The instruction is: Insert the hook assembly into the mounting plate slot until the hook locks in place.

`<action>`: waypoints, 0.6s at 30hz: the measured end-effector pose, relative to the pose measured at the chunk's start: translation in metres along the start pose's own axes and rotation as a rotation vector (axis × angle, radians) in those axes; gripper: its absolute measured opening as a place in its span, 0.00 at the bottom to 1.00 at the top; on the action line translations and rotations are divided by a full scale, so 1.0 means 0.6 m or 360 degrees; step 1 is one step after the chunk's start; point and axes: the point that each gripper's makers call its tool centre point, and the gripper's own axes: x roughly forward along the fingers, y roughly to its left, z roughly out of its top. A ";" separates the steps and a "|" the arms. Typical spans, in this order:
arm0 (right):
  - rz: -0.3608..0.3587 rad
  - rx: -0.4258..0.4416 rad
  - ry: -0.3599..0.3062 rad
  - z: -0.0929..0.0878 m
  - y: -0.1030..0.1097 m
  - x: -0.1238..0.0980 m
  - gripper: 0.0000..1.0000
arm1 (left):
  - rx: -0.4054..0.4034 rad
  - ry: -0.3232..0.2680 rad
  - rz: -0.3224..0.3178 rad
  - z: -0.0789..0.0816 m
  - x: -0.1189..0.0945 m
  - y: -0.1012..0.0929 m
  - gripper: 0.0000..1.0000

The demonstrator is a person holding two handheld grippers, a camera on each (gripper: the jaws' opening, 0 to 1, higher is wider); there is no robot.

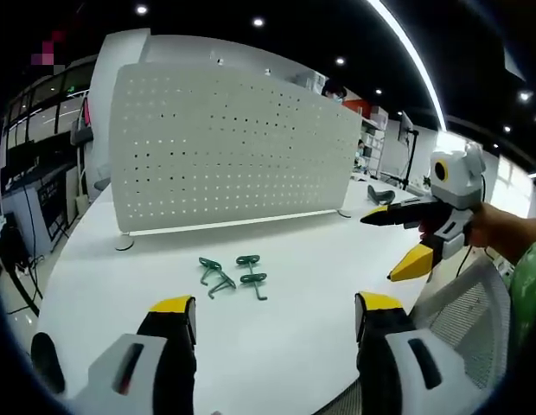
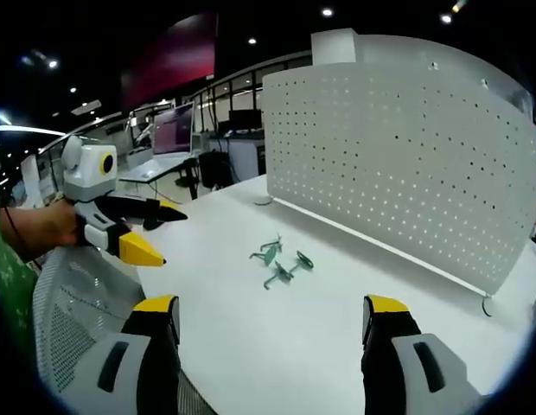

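Open left hand-held gripper (image 1: pixel 275 322); green hooks (image 1: pixel 232 275) beyond

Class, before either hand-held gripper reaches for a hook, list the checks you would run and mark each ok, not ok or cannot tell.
1. Green hooks lying loose on the white table, in both views: ok.
2. Perforated mounting plate standing upright behind the hooks: ok.
3. Left hand-held gripper open, holding nothing: ok.
4. Right hand-held gripper open, holding nothing: ok.
5. Which plate slot takes the hook: cannot tell.
6. Hook seated in plate: not ok, none inserted yet.
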 end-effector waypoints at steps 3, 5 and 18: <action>-0.0002 0.0000 0.0000 0.000 0.000 0.000 0.89 | 0.0002 0.0002 -0.0001 0.000 0.000 0.000 0.77; -0.0001 0.0003 -0.0001 -0.001 0.000 0.000 0.89 | 0.0001 0.0005 -0.0002 -0.001 0.000 0.000 0.77; 0.0001 0.0005 0.0005 -0.003 0.001 0.002 0.89 | -0.0003 0.0009 -0.0003 -0.002 0.000 -0.001 0.77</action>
